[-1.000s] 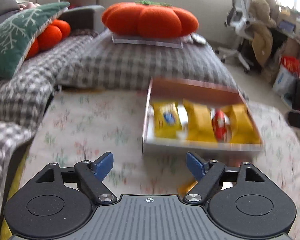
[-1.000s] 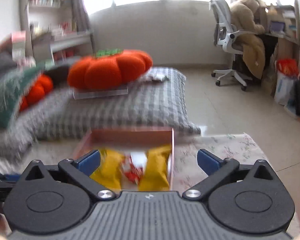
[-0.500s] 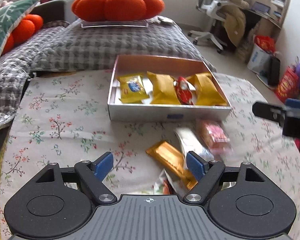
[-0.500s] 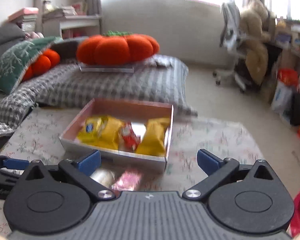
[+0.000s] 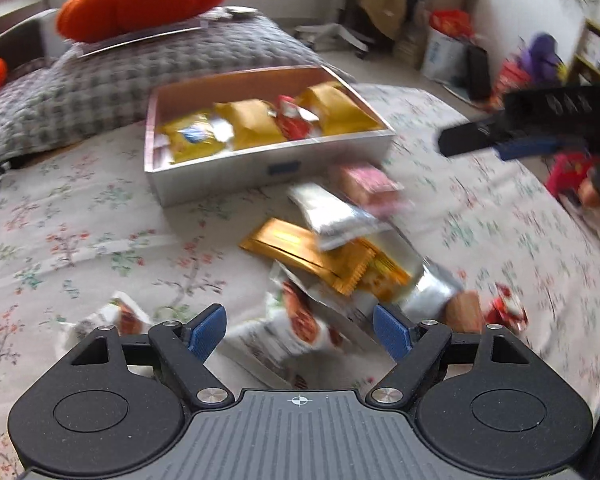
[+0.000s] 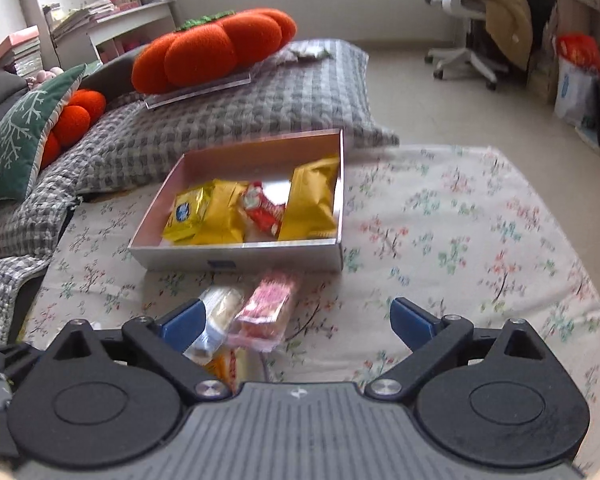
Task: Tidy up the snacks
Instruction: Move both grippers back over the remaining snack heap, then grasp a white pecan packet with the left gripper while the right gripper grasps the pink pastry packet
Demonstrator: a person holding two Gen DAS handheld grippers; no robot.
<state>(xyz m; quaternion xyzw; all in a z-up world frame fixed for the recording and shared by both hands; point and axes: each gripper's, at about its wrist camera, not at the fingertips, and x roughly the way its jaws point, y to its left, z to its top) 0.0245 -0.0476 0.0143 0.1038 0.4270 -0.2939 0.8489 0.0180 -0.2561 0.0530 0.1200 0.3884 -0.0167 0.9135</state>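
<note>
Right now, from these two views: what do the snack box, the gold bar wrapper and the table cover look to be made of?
Snack box: looks like cardboard, matte silver outside, pinkish inside; thin, straight, crisp-edged walls.
Gold bar wrapper: probably metallised foil film; bright glare, serrated end seam.
Table cover: seemingly woven cotton, matte floral print, soft wrinkles; exact fibre unclear.

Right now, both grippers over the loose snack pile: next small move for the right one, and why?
Probably lower the right gripper onto the pink wrapped snack and let its closing jaws finish on it. The pads are not pressing on anything, the pink packet lies just below the gap, nearest the silver-sided cardboard box that already holds yellow packets.
</note>
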